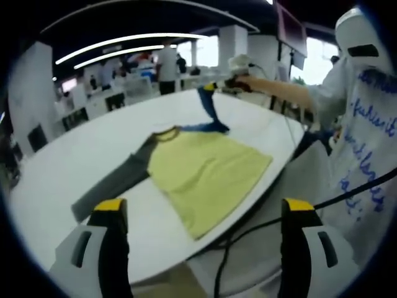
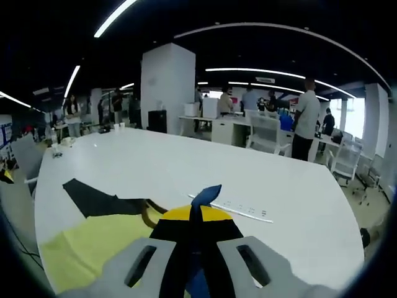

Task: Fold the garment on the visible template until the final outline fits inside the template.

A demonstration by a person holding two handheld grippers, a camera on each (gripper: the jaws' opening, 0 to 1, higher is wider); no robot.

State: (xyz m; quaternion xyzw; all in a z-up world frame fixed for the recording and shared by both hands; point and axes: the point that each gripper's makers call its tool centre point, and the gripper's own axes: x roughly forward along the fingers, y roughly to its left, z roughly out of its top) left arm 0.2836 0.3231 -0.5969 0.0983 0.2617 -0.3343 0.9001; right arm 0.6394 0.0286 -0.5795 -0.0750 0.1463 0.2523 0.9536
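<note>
On the white table [image 1: 74, 167] the shirt [image 1: 205, 171] lies flat, its yellow body near the table's edge and its grey sleeve [image 1: 115, 183] stretched out to one side. The left gripper [image 1: 201, 214] hangs short of the table, jaws wide apart with nothing between them. The right gripper [image 2: 196, 233] has its jaws pinched together on the blue sleeve [image 2: 200, 202], lifting it clear of the tabletop.
</note>
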